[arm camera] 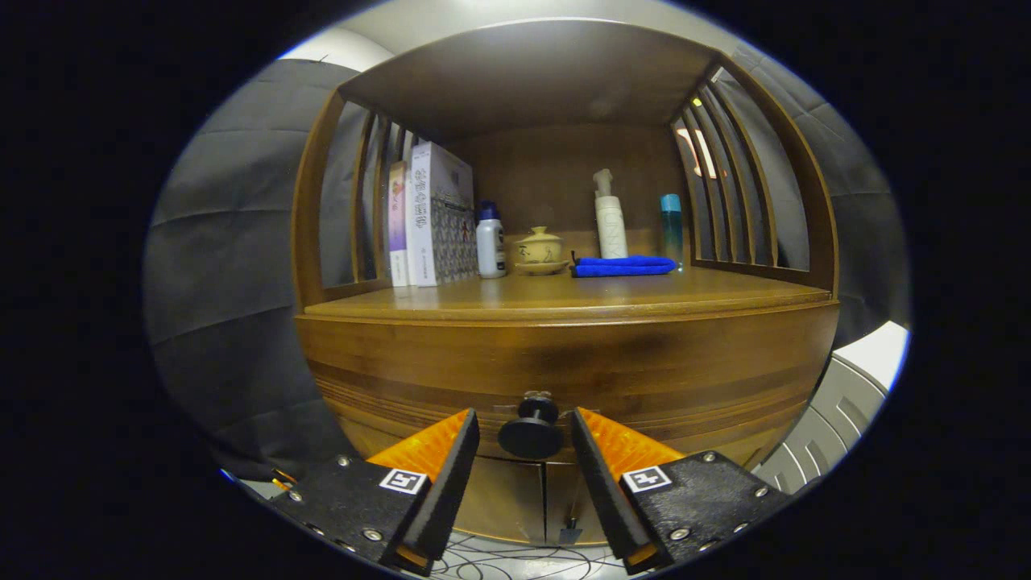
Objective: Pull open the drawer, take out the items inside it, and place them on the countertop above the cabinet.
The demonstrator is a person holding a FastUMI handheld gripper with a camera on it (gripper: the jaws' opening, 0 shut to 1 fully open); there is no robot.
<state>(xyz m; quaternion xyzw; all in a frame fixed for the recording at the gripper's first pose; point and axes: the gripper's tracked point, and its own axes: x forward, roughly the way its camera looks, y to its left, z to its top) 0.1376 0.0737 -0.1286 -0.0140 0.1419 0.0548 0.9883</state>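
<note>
A brown wooden cabinet faces me, its drawer front [564, 366] closed flush under the countertop [564, 298]. A round dark knob [531, 431] sticks out of the drawer's lower middle. My gripper [525, 427] is open, and the knob sits between its two fingertips with a small gap on each side. Neither finger touches the knob. The inside of the drawer is hidden.
On the countertop stand books [427, 217] at the left, a small white bottle [490, 242], a lidded ceramic cup [540, 250], a folded blue cloth [624, 266], a white pump bottle [610, 217] and a teal bottle [671, 221]. Slatted sides and a top shelf enclose it. Cables [515, 560] lie on the floor.
</note>
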